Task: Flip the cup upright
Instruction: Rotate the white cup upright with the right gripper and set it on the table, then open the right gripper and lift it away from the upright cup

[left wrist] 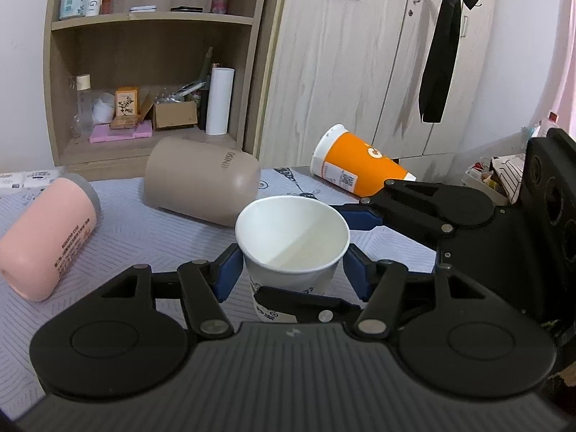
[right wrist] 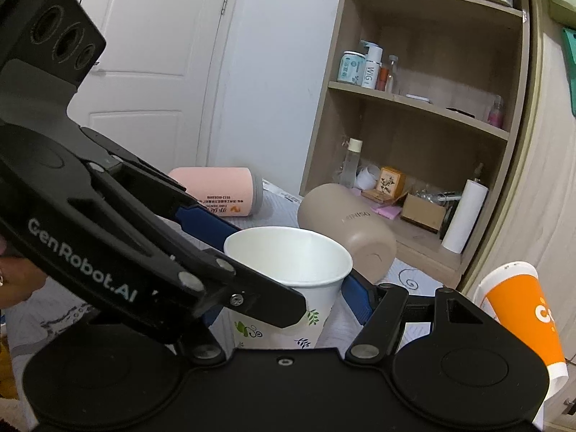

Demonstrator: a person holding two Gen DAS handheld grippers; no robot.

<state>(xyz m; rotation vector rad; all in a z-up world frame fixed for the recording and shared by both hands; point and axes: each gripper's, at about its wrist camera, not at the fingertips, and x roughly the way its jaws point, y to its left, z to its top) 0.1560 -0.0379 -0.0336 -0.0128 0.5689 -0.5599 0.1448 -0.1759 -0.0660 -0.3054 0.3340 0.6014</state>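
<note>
On the far left of the counter (left wrist: 151, 230) there's a pink cup (left wrist: 46, 237) lying on its side, gray rim pointing up toward the back. Next to it a bigger beige cup (left wrist: 201, 183) is tipped over too, bottom facing the camera side, sitting right in front of the wooden shelf unit (left wrist: 154, 57).

Middle of the action: the white paper cup (left wrist: 291, 241) is standing upright, open mouth up, empty inside as far as I can see. The left claw (left wrist: 291, 273) has its blue pads on either side of the cup body, just below the rim. The left pad looks like it's touching the wall; the right one is so close I honestly can't tell if there's a sliver of gap. So it's narrowed down around the cup, looks like a grip.

The right claw (right wrist: 284, 277) comes in from the right side around the same cup. One blue finger (right wrist: 356, 297) sits just beside the cup wall; the other is hidden behind the left claw, so can't tell if it's clamped.

Far right, an orange cup (left wrist: 356, 165) lies tilted on its side near the wardrobe (left wrist: 360, 54).
</note>
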